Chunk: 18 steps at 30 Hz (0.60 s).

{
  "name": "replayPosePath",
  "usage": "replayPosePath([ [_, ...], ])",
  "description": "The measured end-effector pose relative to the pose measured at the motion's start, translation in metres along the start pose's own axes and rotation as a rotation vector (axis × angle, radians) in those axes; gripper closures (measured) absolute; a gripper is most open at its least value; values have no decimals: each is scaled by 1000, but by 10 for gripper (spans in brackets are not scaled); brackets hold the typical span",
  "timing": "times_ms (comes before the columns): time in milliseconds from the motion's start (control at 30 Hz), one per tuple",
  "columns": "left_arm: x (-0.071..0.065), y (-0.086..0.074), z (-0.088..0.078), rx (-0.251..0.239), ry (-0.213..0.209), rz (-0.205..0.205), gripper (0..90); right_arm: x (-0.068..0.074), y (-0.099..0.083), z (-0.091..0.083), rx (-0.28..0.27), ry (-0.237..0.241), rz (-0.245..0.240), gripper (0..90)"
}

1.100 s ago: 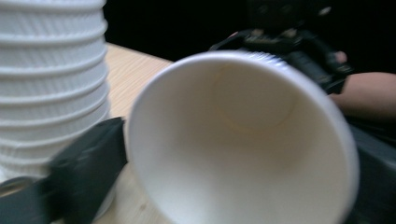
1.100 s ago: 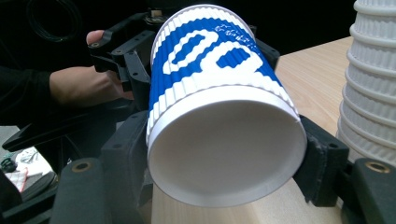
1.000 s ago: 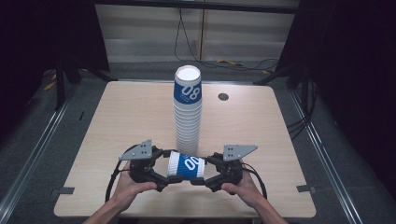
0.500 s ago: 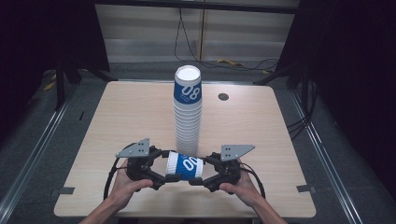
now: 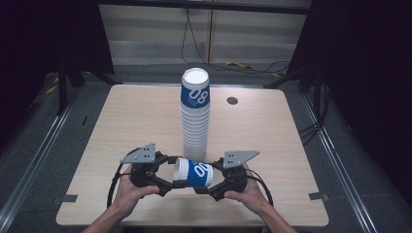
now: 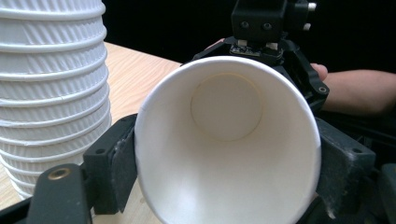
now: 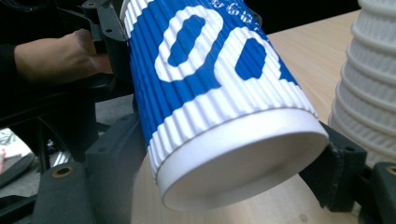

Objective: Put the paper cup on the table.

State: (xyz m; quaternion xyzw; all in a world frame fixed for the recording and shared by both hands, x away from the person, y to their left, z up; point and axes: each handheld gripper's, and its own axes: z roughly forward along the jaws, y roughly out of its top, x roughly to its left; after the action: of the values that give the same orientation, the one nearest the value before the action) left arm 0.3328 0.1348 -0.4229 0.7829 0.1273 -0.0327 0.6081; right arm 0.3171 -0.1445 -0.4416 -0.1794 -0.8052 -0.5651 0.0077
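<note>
Left hand-held gripper (image 5: 171, 180) is seen at the near edge of the tabletop (image 5: 121, 116), pinching the cup (image 5: 193, 173) at its rim end. In the left gripper view both pads (image 6: 123, 158) are pressed against the cup's (image 6: 224, 154) outer wall just behind the open mouth, and the white inside and round bottom are seen head-on.

Right hand-held gripper (image 5: 205, 183) is placed at the cup's base end, facing the left one. Its jaws have just been opening; in the right gripper view the cup's (image 7: 210, 93) base sits between them. The left jaw seems apart from the cup wall, while contact at the right jaw can't be told for sure. So: spread approx. halfway, cup in between, not clamped.

The cup is held on its side, just above the tabletop, rim toward the person's left, blue ribbed sleeve w/ white "08" facing up. It lies just in front of the stack (image 5: 195, 116), a tall column of the same cups, which stands upright near the tabletop's middle. The stack's (image 6: 51, 88) white ribbed walls are seen close beside the cup in both gripper views.
</note>
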Motion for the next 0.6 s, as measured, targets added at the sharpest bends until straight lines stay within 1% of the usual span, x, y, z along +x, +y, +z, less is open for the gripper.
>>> replayPosePath([
  [100,1,0,-2,7,18,3,200,-1,0,0,10,-15,11,207],
  [133,1,0,-2,1,19,-1,200,-2,-1,-1,15,-23,19,188],
  [200,3,0,-5,-3,39,-1,194,-4,-2,-3,30,-56,22,181],
  [233,3,0,-6,-7,41,-2,193,-5,-2,-4,33,-68,25,182],
  [333,4,0,-9,-6,52,0,193,-7,-4,-7,36,-89,33,179],
  [367,4,0,-9,-6,52,0,194,-7,-4,-7,36,-89,33,179],
  [433,5,1,-10,-6,51,-7,194,-7,-5,-9,33,-105,39,177],
  [467,5,1,-12,-2,57,-5,193,-7,-5,-10,39,-111,36,174],
  [500,5,2,-13,4,68,8,193,-7,-5,-11,39,-114,41,173],
  [533,5,4,-16,9,77,11,194,-8,-6,-12,36,-127,46,173],
  [567,5,4,-16,9,77,11,194,-8,-6,-12,36,-127,46,173],
  [600,6,4,-16,15,80,8,194,-8,-7,-13,33,-130,56,172],
])
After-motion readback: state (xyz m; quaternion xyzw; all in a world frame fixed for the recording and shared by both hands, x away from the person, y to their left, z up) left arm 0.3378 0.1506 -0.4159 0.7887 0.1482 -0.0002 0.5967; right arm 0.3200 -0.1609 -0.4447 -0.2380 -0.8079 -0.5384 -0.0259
